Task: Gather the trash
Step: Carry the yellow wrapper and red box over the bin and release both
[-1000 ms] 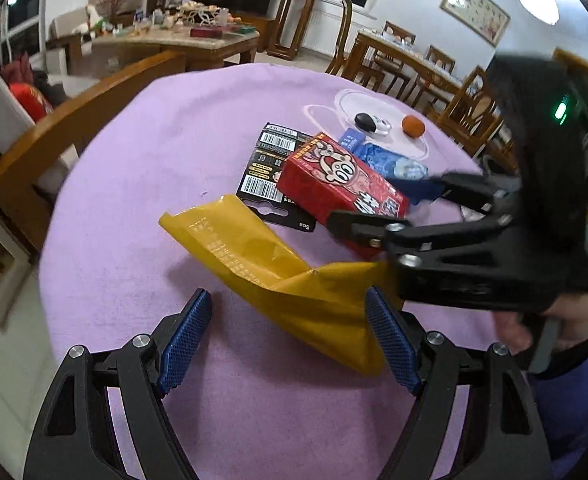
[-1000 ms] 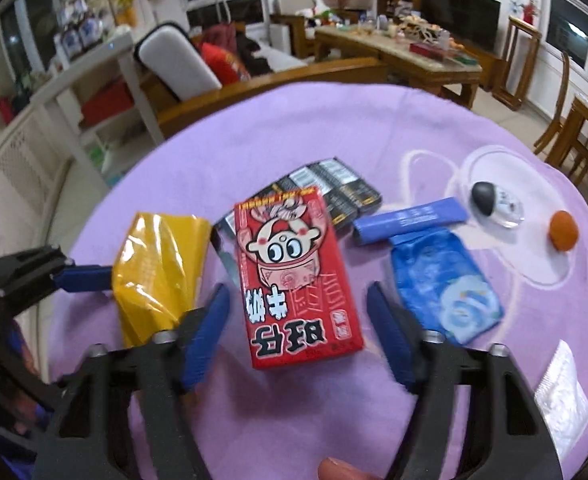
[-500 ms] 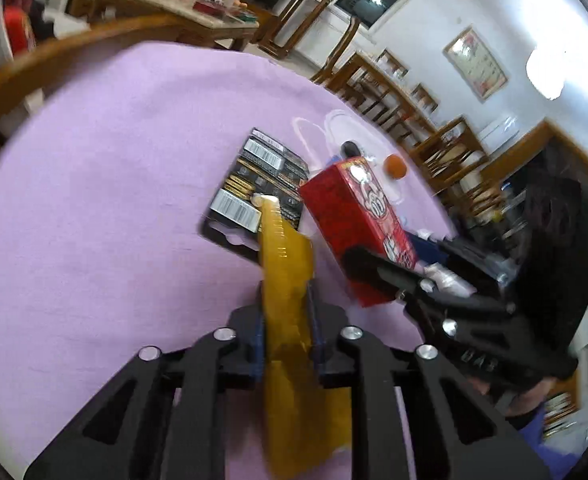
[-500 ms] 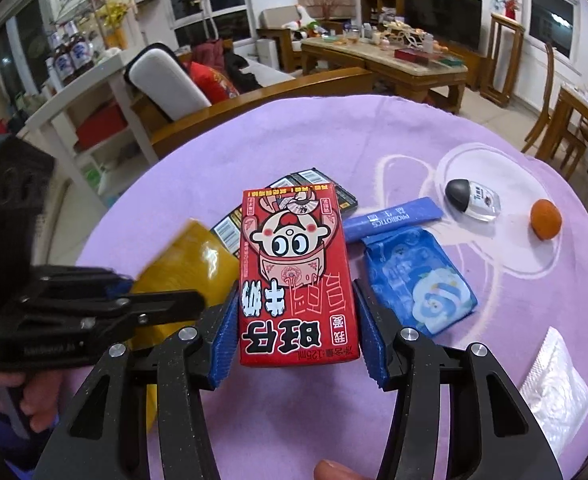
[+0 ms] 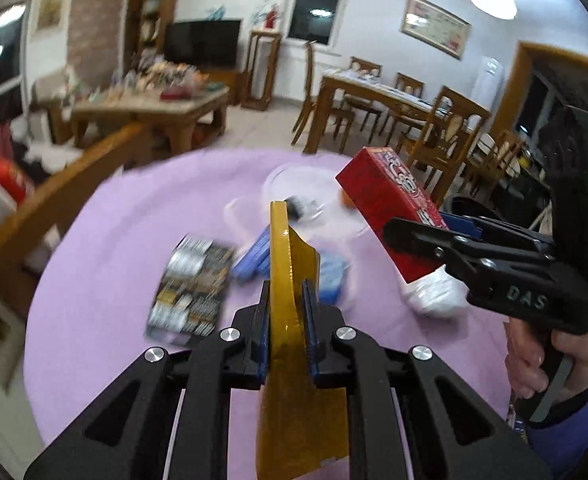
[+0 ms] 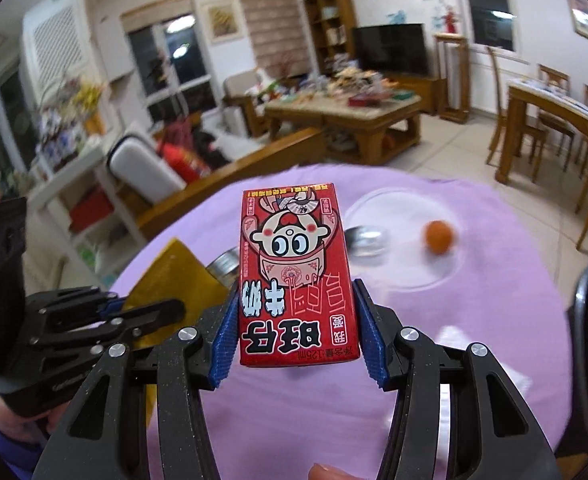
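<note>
**Both grippers hold trash above the purple table**

The yellow wrapper (image 5: 289, 320) stands on edge between the blue pads (image 5: 309, 320) of the left gripper (image 5: 286, 320), which is clenched flat on it; its upper end sticks out past the fingertips and its lower end hangs toward the camera. The red milk carton (image 6: 297, 276) sits lengthwise between the right gripper (image 6: 297, 332) pads, both pressing on its long sides, its printed face up. Both items are off the purple tablecloth (image 5: 105, 264). Below lie a black barcode card (image 5: 191, 284), blue packets (image 5: 253, 256), a white wrapper (image 5: 434, 292) and an orange ball (image 6: 438, 237), all blurred.
</note>
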